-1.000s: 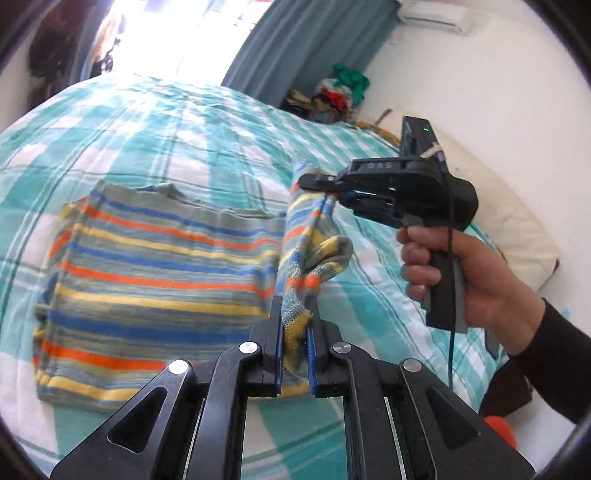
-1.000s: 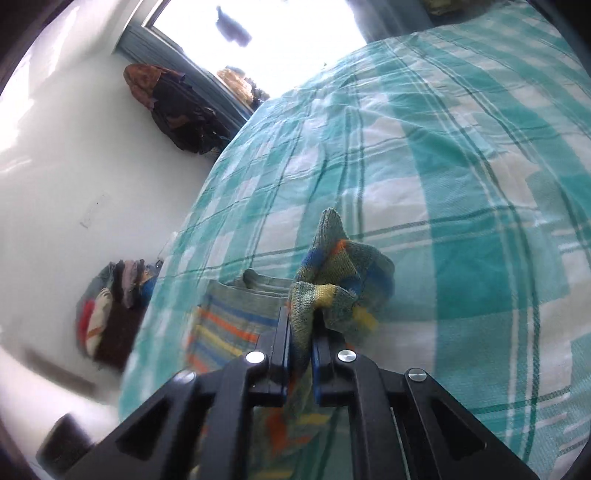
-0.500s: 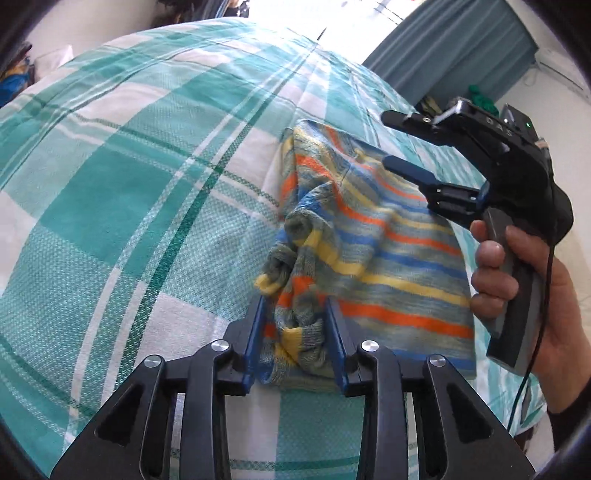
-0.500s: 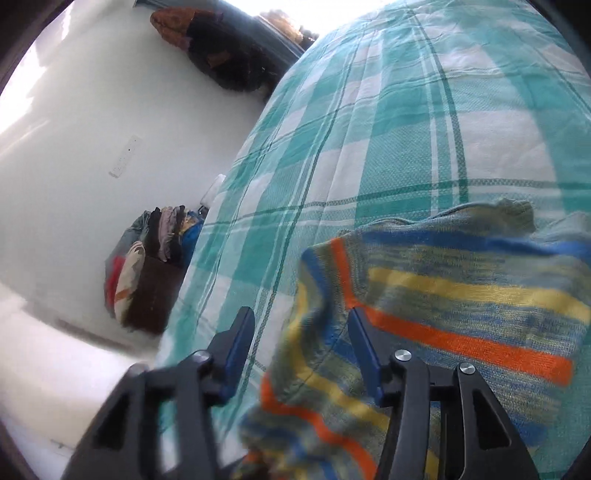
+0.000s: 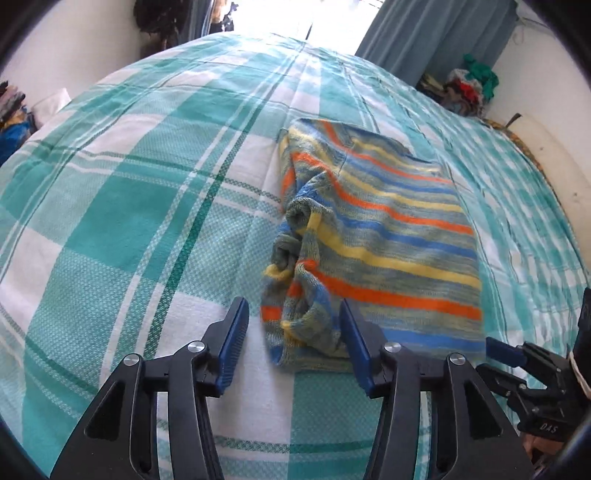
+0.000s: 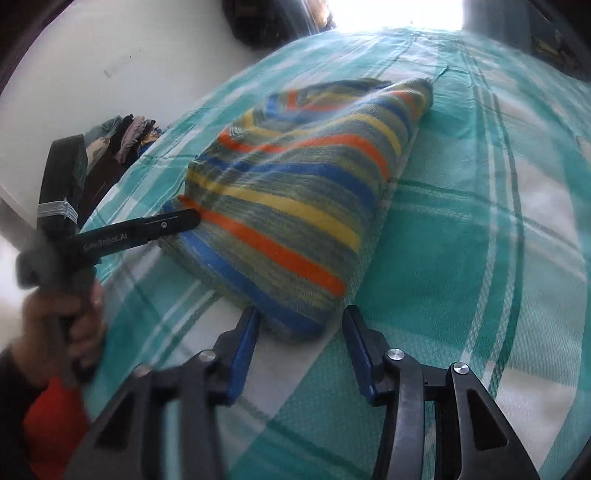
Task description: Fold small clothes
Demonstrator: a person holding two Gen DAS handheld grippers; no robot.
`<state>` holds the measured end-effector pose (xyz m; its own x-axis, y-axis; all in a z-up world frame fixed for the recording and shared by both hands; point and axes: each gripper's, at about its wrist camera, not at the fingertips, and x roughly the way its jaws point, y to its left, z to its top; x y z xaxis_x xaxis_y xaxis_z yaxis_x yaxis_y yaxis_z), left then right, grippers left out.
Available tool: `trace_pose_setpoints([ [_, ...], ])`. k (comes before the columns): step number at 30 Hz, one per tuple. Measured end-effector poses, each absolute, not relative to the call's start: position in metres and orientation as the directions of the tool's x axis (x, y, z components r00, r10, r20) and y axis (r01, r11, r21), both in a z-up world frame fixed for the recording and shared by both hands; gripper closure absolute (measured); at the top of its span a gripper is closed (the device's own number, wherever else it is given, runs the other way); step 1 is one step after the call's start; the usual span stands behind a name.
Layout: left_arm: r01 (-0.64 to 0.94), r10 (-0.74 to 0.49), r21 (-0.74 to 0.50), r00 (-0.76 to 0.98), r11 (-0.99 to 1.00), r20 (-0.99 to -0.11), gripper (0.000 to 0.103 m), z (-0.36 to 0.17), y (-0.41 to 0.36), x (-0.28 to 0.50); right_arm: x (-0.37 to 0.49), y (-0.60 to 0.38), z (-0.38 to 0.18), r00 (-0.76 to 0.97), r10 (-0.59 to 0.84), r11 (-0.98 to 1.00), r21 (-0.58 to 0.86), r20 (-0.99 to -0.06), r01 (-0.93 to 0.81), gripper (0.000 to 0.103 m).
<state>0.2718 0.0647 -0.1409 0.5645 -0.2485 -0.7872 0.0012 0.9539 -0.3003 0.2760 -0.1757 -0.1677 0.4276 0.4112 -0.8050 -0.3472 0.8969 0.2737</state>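
A striped knit garment (image 5: 380, 243) in grey, blue, yellow and orange lies folded on the bed, with a bunched, rolled edge on its left side. My left gripper (image 5: 291, 343) is open and empty, its jaws just before the garment's near left corner. My right gripper (image 6: 301, 350) is open and empty, its jaws astride the garment's (image 6: 295, 206) near corner without holding it. The right gripper also shows in the left wrist view (image 5: 524, 373) at the garment's near right. The left gripper shows in the right wrist view (image 6: 140, 232) at the garment's left edge.
The bed has a teal and white plaid cover (image 5: 129, 206). A pile of clothes (image 5: 465, 88) sits at the far right by a blue curtain (image 5: 436, 33). A cream pillow (image 5: 550, 147) lies at the right edge. More clothes (image 6: 122, 136) are stacked by the wall.
Both grippers let go of the sleeve they held a second ago and opened. The sleeve now lies folded over the garment. Both grippers have drawn back to the garment's near edge.
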Motion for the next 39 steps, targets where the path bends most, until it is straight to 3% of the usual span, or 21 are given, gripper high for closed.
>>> trace_pose_setpoints([
  [1, 0.007, -0.253, -0.306, 0.581, 0.952, -0.773, 0.025, -0.135, 0.068, 0.261, 0.262, -0.181, -0.16, 0.474, 0.396, 0.909, 0.263, -0.787, -0.323, 0.048],
  [4, 0.024, -0.24, -0.286, 0.615, 0.958, -0.751, 0.02, -0.123, 0.074, 0.228, 0.216, -0.196, -0.137, 0.603, 0.36, 0.933, 0.254, -0.712, -0.257, 0.028],
  [6, 0.022, -0.212, -0.253, 0.62, 0.967, -0.756, 0.02, -0.121, 0.074, 0.21, 0.191, -0.203, -0.133, 0.657, 0.315, 0.949, 0.235, -0.685, -0.21, 0.026],
  [9, 0.02, -0.169, -0.202, 0.633, 0.979, -0.755, 0.011, -0.127, 0.072, 0.188, 0.164, -0.203, -0.13, 0.687, 0.265, 0.963, 0.216, -0.677, -0.159, 0.026],
  [12, -0.005, -0.129, -0.167, 0.607, 0.986, -0.784, 0.011, -0.141, 0.068, 0.186, 0.156, -0.203, -0.135, 0.695, 0.184, 0.982, 0.159, -0.695, -0.101, 0.02],
  [20, -0.011, -0.07, -0.098, 0.624, 0.995, -0.778, 0.011, -0.125, 0.06, 0.169, 0.127, -0.21, -0.126, 0.703, 0.088, 0.994, 0.107, -0.706, -0.017, 0.019],
  [39, -0.012, -0.051, -0.073, 0.62, 0.997, -0.783, 0.011, -0.106, 0.065, 0.16, 0.1, -0.181, -0.113, 0.698, 0.082, 0.996, 0.041, -0.712, -0.075, 0.019],
])
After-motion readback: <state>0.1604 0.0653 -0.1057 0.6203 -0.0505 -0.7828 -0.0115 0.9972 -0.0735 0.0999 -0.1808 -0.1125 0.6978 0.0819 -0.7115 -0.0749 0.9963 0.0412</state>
